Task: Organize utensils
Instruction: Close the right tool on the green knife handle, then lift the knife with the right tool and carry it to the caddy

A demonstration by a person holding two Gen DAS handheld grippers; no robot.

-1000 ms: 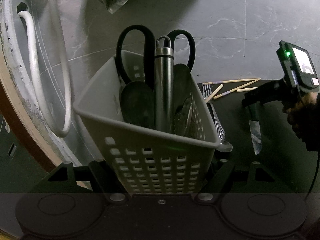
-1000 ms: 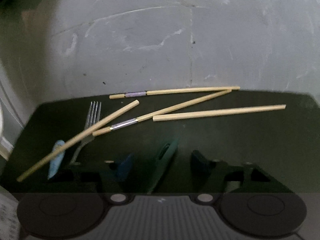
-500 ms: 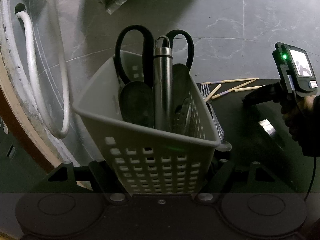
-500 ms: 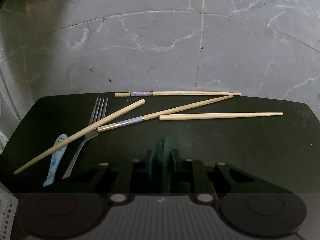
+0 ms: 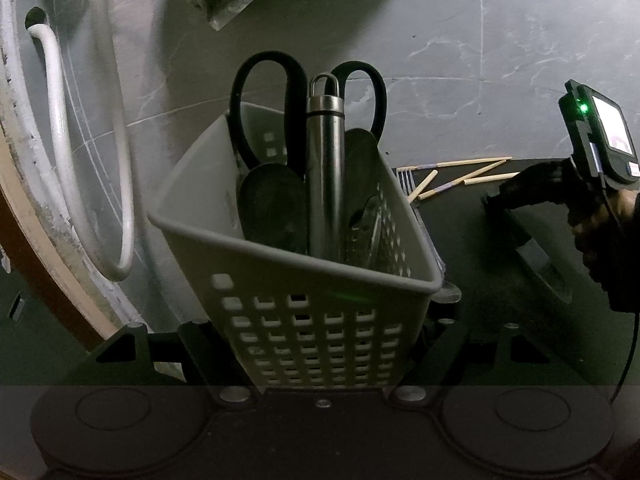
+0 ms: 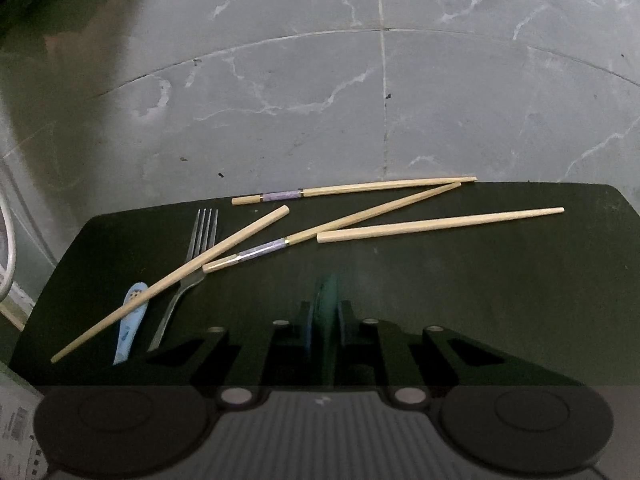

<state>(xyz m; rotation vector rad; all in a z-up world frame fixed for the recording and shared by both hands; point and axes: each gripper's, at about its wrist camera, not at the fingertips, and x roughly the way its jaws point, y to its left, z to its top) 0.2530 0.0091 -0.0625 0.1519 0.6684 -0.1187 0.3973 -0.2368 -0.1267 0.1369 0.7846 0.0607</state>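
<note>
A dim kitchen scene on a dark tabletop (image 6: 480, 300) over grey marbled floor tiles. The left gripper (image 5: 320, 344) has its fingers clamped on the lower walls of a grey perforated utensil basket (image 5: 304, 292), which it holds tilted toward the camera. Inside the basket stand black-handled scissors (image 5: 260, 92), a steel cylinder with a loop on top (image 5: 325, 176) and dark spoon-like utensils. To the basket's right, a person's hand (image 5: 600, 224) carries the right gripper (image 6: 326, 320), whose fingers are closing on the handle of a knife (image 5: 536, 256); the blade slants down toward the tabletop in the left wrist view, while in the right wrist view the handle appears only as a blurred greenish sliver between the fingers, so the exact hold is hard to judge. Still loose on the tabletop lie four wooden chopsticks (image 6: 440, 224), a metal fork (image 6: 200, 240) partly under one chopstick, and a small blue spoon (image 6: 130, 320). The knife is probably stiff, fairly heavy and smooth, with a sharp edge; it is best held firmly by the handle and lowered blade-first into the basket. The chopsticks are light, thin and apt to roll, so a pinch near the middle suits them.
</note>
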